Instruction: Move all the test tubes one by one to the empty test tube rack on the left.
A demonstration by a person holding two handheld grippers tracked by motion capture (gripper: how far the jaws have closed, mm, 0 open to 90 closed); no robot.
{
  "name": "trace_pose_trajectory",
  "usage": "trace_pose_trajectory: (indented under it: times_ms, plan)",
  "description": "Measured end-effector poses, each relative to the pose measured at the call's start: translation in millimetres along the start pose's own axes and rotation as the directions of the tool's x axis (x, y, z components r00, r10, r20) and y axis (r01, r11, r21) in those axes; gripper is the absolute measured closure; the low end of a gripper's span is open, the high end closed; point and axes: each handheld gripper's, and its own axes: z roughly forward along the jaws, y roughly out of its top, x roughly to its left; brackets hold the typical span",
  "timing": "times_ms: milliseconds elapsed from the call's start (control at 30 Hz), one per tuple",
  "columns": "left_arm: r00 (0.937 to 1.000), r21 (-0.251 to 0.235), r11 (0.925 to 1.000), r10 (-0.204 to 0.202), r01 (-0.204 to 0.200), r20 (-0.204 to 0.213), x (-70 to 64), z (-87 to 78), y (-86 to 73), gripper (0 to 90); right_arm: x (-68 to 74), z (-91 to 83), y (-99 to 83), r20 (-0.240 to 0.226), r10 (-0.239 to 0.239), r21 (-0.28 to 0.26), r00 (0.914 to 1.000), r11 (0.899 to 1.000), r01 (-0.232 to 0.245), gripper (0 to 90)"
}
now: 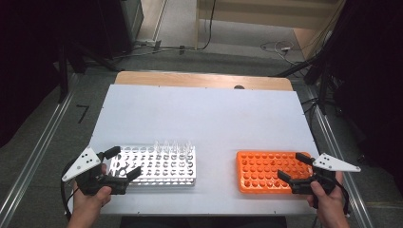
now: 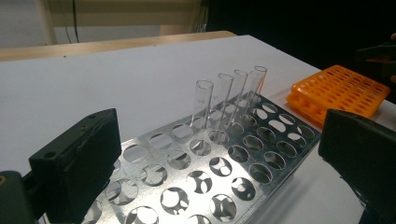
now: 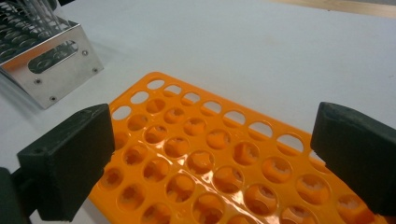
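Note:
A shiny metal tube rack [image 1: 157, 166] stands on the white table at the front left. Several clear glass test tubes [image 1: 173, 146] stand upright in its far row, also seen as test tubes [image 2: 229, 95] in the left gripper view. An orange plastic rack [image 1: 266, 171] with empty holes lies at the front right, close up as the orange rack [image 3: 210, 163] in the right gripper view. My left gripper [image 1: 121, 164] is open over the metal rack's [image 2: 201, 172] left end. My right gripper [image 1: 292, 166] is open over the orange rack's right end. Neither holds anything.
The white tabletop [image 1: 199, 118] stretches bare behind both racks, up to a wooden edge [image 1: 204, 80] at the far side. Metal rails [image 1: 33, 161] run along the floor on both sides, with cables and dark stands beyond the table.

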Motion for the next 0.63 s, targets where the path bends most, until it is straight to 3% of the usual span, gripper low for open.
trace_pose_trajectory:
  times_ms: [167, 633]
  plan:
    - [1.0000, 0.001, 1.0000, -0.003, 0.003, 0.001, 0.2, 2.2, -0.6, 0.0, -6.7, -2.1, -4.2, 0.012, 0.018, -0.006, 0.9998, 1.000, -0.018, 0.0]
    - [1.0000, 0.016, 0.9999, 0.001, -0.001, -0.002, -1.1, 5.2, -1.6, 0.0, -3.8, 3.4, -3.4, 0.012, -0.007, 0.008, 0.9999, 1.000, 0.007, 0.0]
